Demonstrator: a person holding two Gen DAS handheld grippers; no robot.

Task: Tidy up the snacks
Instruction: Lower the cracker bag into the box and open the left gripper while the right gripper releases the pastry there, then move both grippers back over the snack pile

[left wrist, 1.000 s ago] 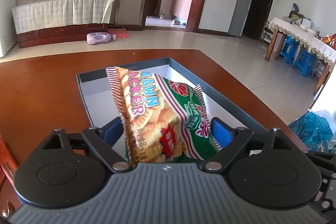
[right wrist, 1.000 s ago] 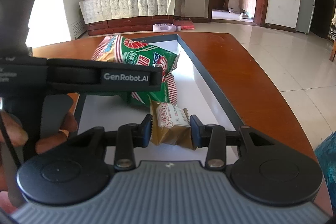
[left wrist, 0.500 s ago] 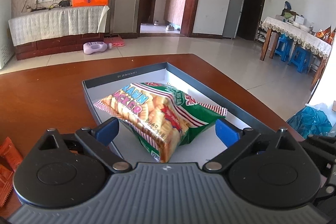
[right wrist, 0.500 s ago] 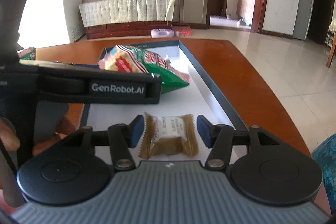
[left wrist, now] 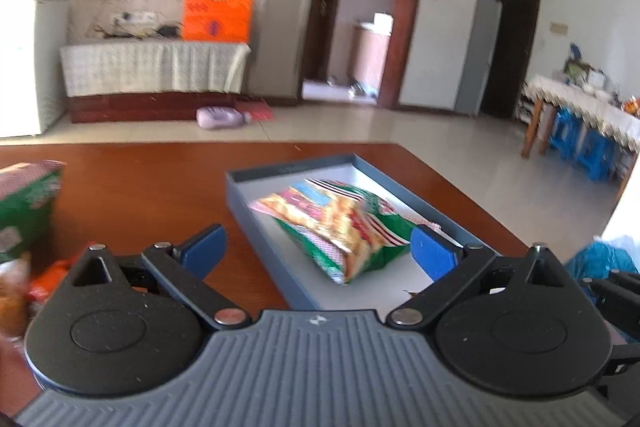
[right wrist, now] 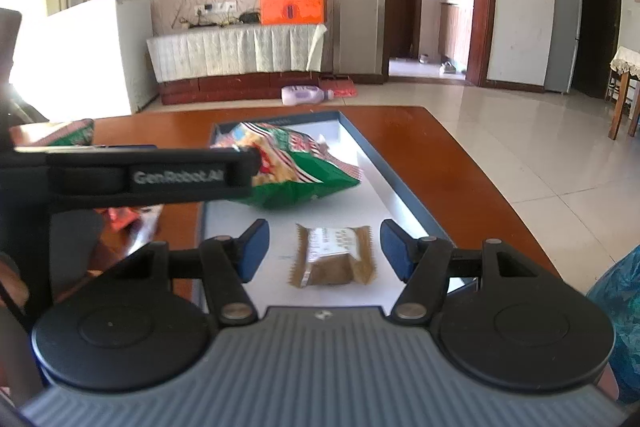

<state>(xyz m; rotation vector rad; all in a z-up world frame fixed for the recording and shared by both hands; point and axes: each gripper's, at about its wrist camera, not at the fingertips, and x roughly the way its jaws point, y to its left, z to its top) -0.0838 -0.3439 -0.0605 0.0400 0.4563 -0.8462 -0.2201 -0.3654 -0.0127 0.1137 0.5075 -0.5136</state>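
Observation:
A green and orange prawn cracker bag [left wrist: 340,223] lies flat in the far half of a shallow blue-grey tray [left wrist: 256,223] with a white floor. My left gripper [left wrist: 319,249] is open and empty, drawn back over the tray's near left wall. In the right wrist view the same cracker bag [right wrist: 288,163] lies beyond a small brown packet [right wrist: 334,255], which rests on the floor of the tray [right wrist: 400,183]. My right gripper [right wrist: 325,245] is open, and its pads stand clear on either side of the brown packet. The left tool's side bar [right wrist: 152,177] crosses the left of this view.
The tray sits on a brown wooden table [left wrist: 140,195]. More snacks lie at the table's left: a green bag [left wrist: 24,203] and orange wrappers [left wrist: 52,275]. A blue plastic bag [left wrist: 600,259] is off the table's right edge. A hand shows at the left edge.
The left gripper let go of the cracker bag, which dropped flat into the tray, then pulled back and swung left. The right gripper opened off the brown packet and backed away.

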